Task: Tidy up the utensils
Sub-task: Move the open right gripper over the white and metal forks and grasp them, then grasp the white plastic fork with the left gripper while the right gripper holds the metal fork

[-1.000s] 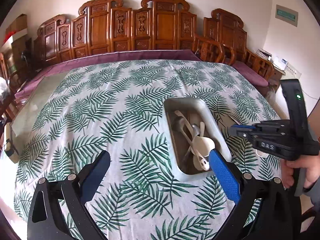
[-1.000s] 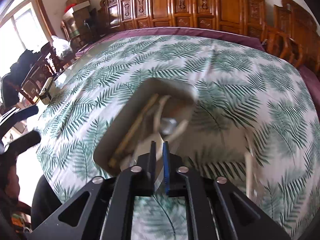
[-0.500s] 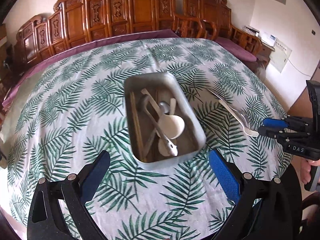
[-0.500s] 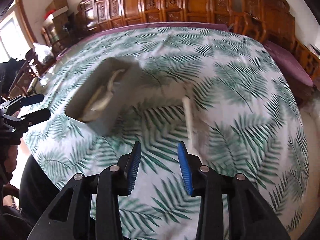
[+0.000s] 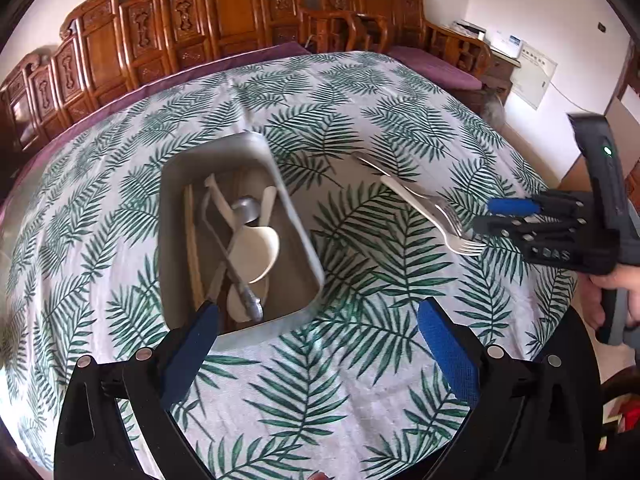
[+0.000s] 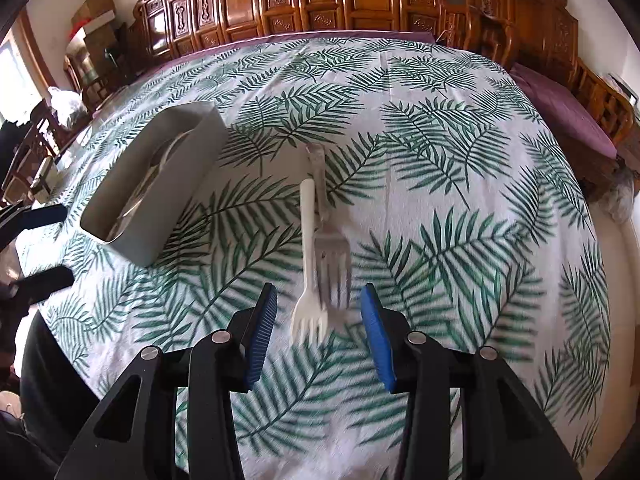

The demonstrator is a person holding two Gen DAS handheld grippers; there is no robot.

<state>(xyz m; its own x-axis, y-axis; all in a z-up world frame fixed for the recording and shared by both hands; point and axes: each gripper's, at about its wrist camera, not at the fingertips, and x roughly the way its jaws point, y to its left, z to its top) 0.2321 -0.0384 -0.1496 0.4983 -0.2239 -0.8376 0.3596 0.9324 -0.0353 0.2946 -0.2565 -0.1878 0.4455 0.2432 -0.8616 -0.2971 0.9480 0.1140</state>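
A grey metal tray (image 5: 298, 216) (image 6: 192, 160) on the leaf-print cloth holds several utensils: a cream spoon (image 5: 256, 252), a metal spoon and wooden chopsticks. To its right lie a white plastic fork (image 6: 308, 256) (image 5: 424, 208) and a metal fork (image 6: 330, 252) side by side. My right gripper (image 6: 318, 320) (image 5: 482, 216) hovers over the fork tines, its jaws opening, the tines between the pads without contact. My left gripper (image 5: 320, 336) is wide open at the tray's near end, holding nothing.
Carved wooden chairs (image 5: 240, 12) ring the far side of the round table. A purple undercloth (image 6: 560, 112) shows at the table's rim. A person's hand (image 5: 616, 292) holds the right gripper near the table's right edge.
The right gripper left the tray, swung right to the two forks and went from shut to open. The left gripper's view shifted so the tray moved left, closer to its left finger.
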